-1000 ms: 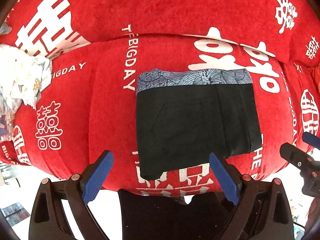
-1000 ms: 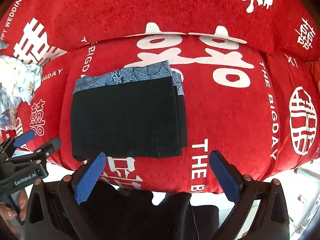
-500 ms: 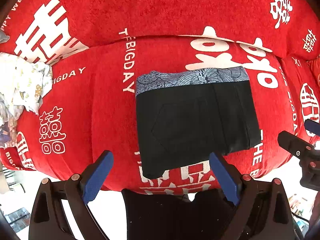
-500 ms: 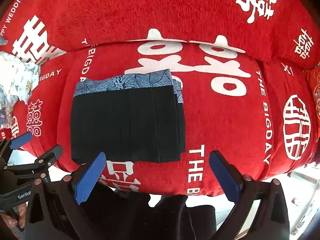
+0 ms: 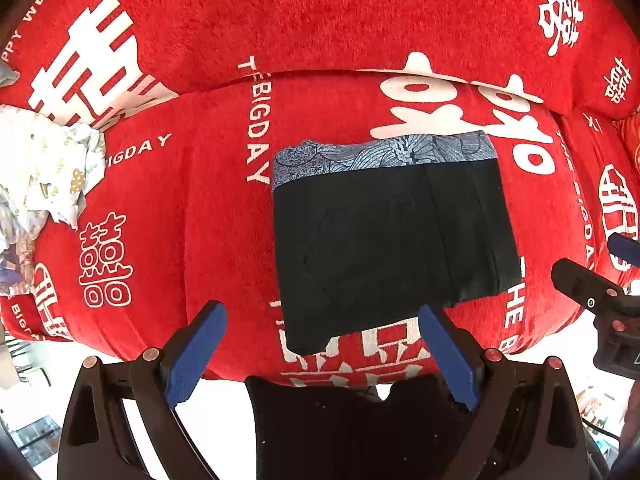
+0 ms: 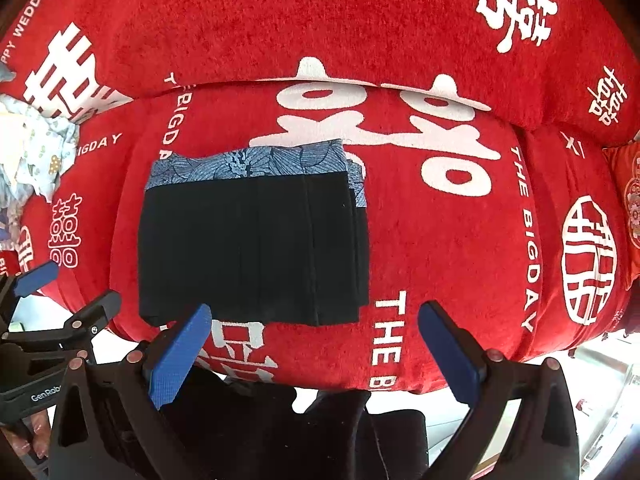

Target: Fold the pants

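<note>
I read the black pants (image 5: pixel 390 240) as folded into a compact rectangle on the red sofa cover (image 5: pixel 192 208), a blue patterned garment (image 5: pixel 380 154) peeking from beneath their far edge — little looks left. My left tool (image 5: pixel 320 354) and right tool (image 6: pixel 316 350) hang short of the pants, both spread apart, empty. Beside the pants the cover reads "THE BIGDAY"; the left tool's body — "GenRobo".
</note>
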A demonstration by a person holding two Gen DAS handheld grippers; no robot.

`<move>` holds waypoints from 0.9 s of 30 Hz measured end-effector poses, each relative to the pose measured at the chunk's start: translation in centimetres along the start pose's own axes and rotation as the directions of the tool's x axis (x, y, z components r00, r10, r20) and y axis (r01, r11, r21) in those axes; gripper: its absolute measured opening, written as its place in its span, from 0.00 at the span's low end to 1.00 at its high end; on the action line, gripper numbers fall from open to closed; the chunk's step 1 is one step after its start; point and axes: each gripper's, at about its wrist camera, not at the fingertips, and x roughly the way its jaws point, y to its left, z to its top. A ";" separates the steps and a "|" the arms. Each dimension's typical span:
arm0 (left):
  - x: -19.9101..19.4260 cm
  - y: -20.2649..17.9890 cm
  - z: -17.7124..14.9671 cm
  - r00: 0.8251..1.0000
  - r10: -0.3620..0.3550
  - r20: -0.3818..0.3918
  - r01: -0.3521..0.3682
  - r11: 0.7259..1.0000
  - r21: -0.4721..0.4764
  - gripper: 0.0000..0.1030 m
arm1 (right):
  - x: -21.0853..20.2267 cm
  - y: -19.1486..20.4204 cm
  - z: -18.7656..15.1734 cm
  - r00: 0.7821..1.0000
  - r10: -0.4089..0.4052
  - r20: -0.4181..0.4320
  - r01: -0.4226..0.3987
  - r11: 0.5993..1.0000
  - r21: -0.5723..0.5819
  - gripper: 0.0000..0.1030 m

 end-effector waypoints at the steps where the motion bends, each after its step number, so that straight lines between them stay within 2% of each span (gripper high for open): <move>1: 0.0 0.0 0.0 1.000 0.000 -0.001 0.000 1.000 0.001 0.94 | 0.0 0.0 0.0 1.000 0.000 0.001 0.000 1.000 0.000 1.00; 27: -0.2 0.1 0.1 1.000 0.007 0.006 -0.007 1.000 0.015 0.94 | -0.1 -0.1 0.1 1.000 -0.009 0.008 0.009 1.000 -0.003 1.00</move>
